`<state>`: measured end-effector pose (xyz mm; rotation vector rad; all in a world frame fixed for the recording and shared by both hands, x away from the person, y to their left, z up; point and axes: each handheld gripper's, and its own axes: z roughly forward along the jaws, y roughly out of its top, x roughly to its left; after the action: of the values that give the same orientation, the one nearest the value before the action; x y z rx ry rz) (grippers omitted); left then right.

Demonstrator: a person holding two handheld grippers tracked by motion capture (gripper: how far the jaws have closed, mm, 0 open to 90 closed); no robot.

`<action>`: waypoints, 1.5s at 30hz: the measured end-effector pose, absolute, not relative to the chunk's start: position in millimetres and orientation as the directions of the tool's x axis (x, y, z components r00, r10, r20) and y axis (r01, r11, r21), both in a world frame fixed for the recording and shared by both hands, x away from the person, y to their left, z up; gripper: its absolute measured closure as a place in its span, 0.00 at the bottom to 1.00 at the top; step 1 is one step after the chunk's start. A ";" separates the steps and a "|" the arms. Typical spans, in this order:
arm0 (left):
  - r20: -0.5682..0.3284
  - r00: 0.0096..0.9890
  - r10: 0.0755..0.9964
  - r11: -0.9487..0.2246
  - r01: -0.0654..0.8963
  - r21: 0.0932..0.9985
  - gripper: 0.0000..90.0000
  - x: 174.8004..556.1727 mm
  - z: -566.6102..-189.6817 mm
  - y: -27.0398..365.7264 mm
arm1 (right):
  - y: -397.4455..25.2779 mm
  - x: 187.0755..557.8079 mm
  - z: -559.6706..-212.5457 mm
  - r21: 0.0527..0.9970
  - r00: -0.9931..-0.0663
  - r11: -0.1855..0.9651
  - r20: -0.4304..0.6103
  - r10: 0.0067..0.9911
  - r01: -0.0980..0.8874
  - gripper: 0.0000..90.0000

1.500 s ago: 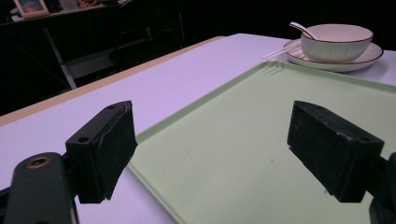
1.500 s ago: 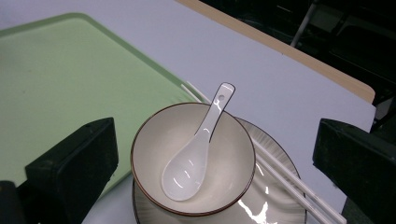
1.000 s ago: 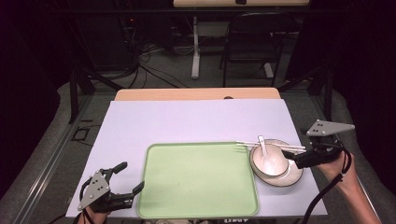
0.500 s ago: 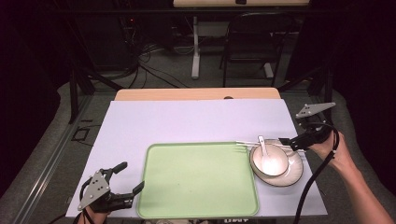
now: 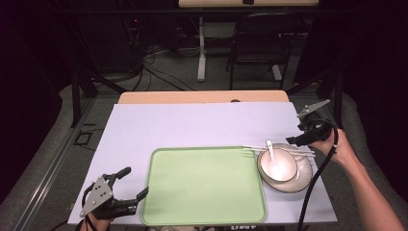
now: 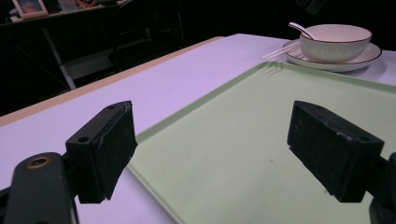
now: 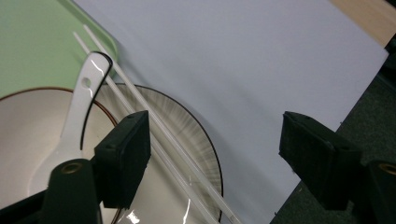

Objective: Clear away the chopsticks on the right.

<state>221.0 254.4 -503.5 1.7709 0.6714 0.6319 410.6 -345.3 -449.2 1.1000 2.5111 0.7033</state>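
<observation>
A white bowl (image 5: 279,167) with a white spoon (image 5: 271,150) in it stands on a brown-rimmed plate (image 5: 302,177), just right of the green tray (image 5: 204,185). A pair of pale chopsticks (image 5: 262,148) lies across the plate's far edge. My right gripper (image 5: 296,135) is open and hovers at the right end of the chopsticks (image 7: 154,121), with nothing held; its view also takes in the spoon (image 7: 81,107) and plate (image 7: 189,133). My left gripper (image 5: 135,181) rests open at the tray's near-left corner and faces across the tray (image 6: 261,140) toward the bowl (image 6: 334,42).
A lilac cloth (image 5: 192,125) covers the table, with a bare wooden strip (image 5: 202,97) along the far edge. Beyond it stand a dark chair (image 5: 262,48) and a table leg (image 5: 202,48). The table's right edge (image 5: 327,192) runs close to the plate.
My right gripper has moved from the plate's right side toward the far left, ending at the chopsticks' right end. The left gripper has stayed still.
</observation>
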 end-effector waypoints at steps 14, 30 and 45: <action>0.094 0.699 0.709 -0.257 0.132 0.957 0.17 221.2 -503.4 254.3 | -335.3 425.5 -481.1 0.375 -0.732 0.699 -0.072 0.677 0.609 0.68; 0.091 0.699 0.709 -0.256 0.134 0.957 0.17 221.2 -503.5 254.1 | -335.1 435.3 -496.7 0.276 -0.758 0.739 -0.050 0.650 0.615 0.80; 0.090 0.699 0.709 -0.256 0.136 0.957 0.17 221.2 -503.6 254.1 | -321.2 440.5 -502.2 0.216 -0.840 0.837 -0.107 0.532 0.503 0.91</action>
<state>221.2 254.1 -503.6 1.7747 0.6723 0.6300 440.5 -321.2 -502.2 0.8102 2.8539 0.2685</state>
